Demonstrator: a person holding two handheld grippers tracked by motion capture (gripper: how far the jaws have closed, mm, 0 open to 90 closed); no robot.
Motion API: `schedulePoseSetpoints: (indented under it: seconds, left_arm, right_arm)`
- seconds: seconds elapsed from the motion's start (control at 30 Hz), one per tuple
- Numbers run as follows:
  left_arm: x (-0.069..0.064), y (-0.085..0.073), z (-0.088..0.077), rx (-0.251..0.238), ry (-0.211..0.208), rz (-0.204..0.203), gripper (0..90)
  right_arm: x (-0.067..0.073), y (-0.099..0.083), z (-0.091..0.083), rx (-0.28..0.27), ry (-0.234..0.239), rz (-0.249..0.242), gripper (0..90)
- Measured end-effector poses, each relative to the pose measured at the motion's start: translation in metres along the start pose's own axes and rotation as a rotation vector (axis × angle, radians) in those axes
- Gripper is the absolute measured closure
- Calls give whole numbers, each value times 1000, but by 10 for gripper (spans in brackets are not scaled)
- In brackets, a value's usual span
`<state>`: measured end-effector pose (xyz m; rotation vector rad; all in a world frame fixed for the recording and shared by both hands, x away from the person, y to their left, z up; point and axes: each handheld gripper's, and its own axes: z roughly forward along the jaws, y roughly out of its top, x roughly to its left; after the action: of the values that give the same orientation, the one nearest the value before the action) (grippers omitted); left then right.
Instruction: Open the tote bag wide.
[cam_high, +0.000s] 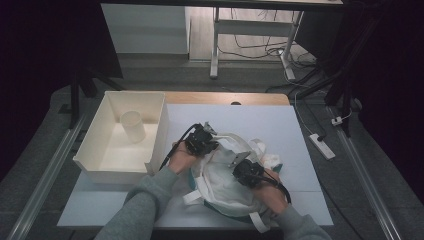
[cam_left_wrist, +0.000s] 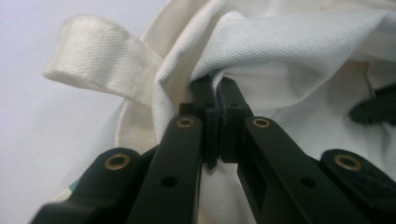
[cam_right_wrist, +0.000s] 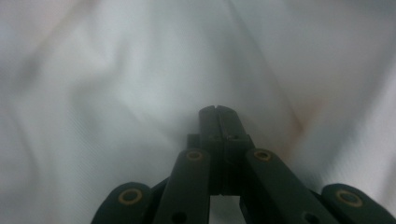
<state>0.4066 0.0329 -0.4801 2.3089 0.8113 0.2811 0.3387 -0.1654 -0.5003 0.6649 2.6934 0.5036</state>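
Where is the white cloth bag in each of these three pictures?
High view: the cloth bag lies low and centre on the table, between both grippers.
Left gripper view: upper right, pinched by the left gripper.
Right gripper view: all around the shut jaws.
Shared landmark: the bag's white fabric.

One cloth bag (cam_high: 225, 182), one white bin (cam_high: 111, 159), one cup (cam_high: 133, 126), two tools.
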Motion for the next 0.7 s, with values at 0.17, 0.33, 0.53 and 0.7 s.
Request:
schedulePoseSetpoints:
  seconds: [0.17,0.33,0.53,0.7]
  left_arm:
    - [2,-1,-1,-3,-11,-7,883]
    - [4,-3,-2,-11,-17,-13,884]
    - [3,-2,-1,-17,-14,-7,883]
    - [2,-1,0,-31,-19,-8,884]
  right_arm:
    - [-1,-9,-4,12,-5,-7,900]
    - [-2,-16,-6,17,-6,-9,900]
    - [-20,-21,-7,26,-50,14,900]
    - [-34,-25,-10,33,-91,7,900]
